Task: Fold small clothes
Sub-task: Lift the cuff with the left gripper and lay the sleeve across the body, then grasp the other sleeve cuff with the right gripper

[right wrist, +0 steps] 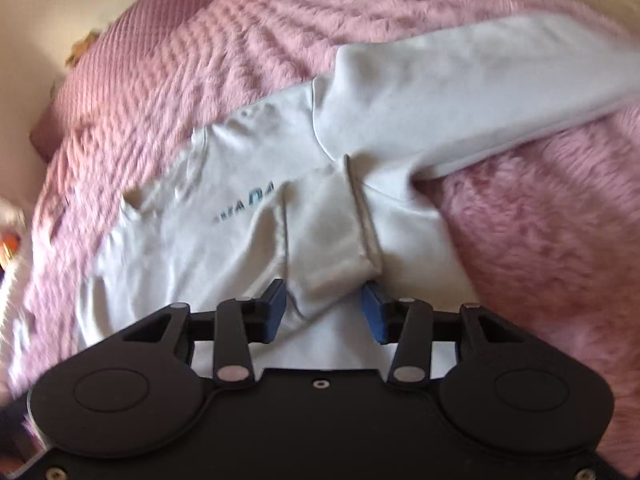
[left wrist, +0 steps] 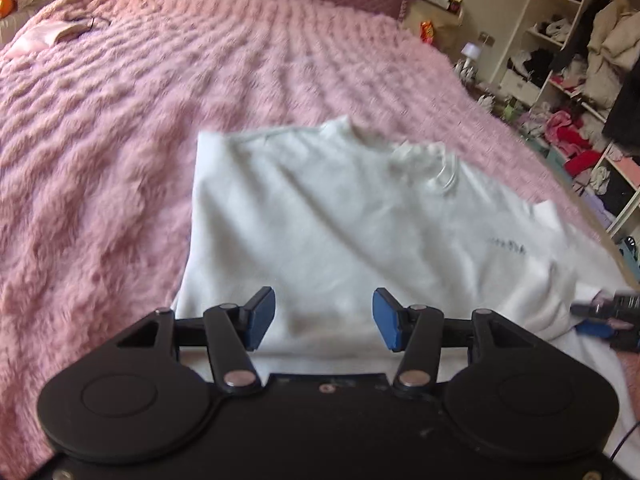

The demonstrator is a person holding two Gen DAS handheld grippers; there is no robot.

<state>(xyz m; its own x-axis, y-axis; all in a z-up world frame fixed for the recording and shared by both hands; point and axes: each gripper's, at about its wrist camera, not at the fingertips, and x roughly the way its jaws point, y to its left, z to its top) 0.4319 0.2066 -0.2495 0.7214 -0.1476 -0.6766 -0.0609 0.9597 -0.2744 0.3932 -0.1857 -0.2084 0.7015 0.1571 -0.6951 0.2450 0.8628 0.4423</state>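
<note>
Your white cotton long-sleeved shirt point(left wrist: 320, 208) lies creased on the fluffy pink blanket point(left wrist: 100, 140), one sleeve reaching toward 2 o'clock. Your left gripper point(left wrist: 324, 318) hovers wide open; your right gripper point(right wrist: 324, 312) is open around a folded cuff.

Soft daylight fills both views, bright without harsh glare. In the left wrist view the pink blanket point(left wrist: 120, 140) is smeared by motion blur, most strongly toward the far side, and the shelves point(left wrist: 568, 60) at the far right are soft and bowed by the fisheye lens. The white shirt point(left wrist: 340, 220) shows gentle grey shadows in its folds, and its small print is unreadable. The left tongs point(left wrist: 324, 318) stay sharp and dark. In the right wrist view the sleeve point(right wrist: 480, 92) streaks at the far right, the blanket's edges curve, and the right tongs point(right wrist: 324, 312) look crisp.
</note>
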